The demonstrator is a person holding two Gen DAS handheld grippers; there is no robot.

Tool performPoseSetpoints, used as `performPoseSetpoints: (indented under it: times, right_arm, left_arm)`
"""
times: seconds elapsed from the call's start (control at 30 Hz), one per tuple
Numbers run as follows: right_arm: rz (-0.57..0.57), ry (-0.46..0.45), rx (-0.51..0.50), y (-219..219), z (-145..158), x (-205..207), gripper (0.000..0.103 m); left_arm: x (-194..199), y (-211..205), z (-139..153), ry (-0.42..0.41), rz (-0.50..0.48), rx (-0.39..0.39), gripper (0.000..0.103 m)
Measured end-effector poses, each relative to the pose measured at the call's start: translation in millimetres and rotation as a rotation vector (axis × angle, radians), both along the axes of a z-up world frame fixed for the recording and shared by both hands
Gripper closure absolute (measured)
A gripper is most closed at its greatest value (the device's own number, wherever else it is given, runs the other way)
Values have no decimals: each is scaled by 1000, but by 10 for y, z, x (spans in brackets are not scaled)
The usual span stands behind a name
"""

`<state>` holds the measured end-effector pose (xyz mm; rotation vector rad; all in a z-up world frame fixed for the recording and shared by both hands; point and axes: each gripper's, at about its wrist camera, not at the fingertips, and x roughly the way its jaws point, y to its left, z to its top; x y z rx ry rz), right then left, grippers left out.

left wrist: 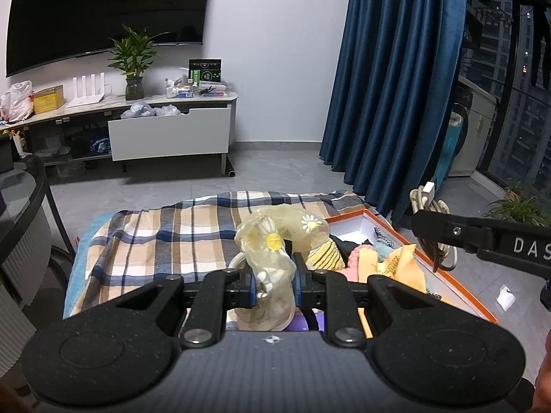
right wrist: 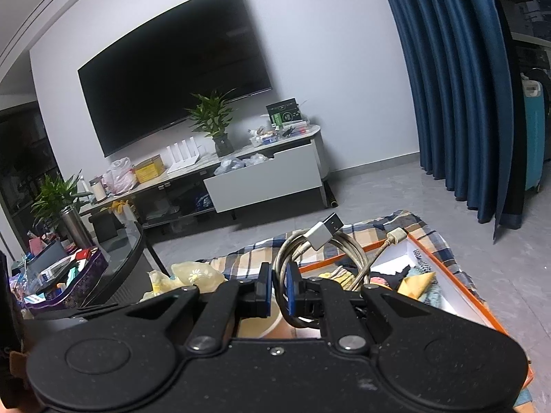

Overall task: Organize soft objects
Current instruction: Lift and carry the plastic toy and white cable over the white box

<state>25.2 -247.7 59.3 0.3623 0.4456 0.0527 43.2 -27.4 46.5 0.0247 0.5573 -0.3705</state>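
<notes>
Daisy-print pouch (left wrist: 275,241), translucent yellow and crumpled, sits pinched mid-body in the left tool (left wrist: 274,284), lifted above the plaid cloth (left wrist: 165,234) at 12 o'clock. It looks light, limp and a touch slick, so a bunched fold gives the safest hold. Over at 3 o'clock, the orange-rimmed box (left wrist: 458,296) holds knitted bits. The right tool (right wrist: 279,292) clamps a coiled USB cable (right wrist: 327,244) above that box; springy loops, best gripped across the bundle.
</notes>
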Motion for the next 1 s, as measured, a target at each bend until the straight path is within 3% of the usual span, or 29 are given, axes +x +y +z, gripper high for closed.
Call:
performPoseSetpoints:
  times: [1.0]
  right_arm:
    - [-69, 7, 15, -213, -48, -84, 92]
  left_arm:
    - [29, -317, -16, -3, -95, 19, 82]
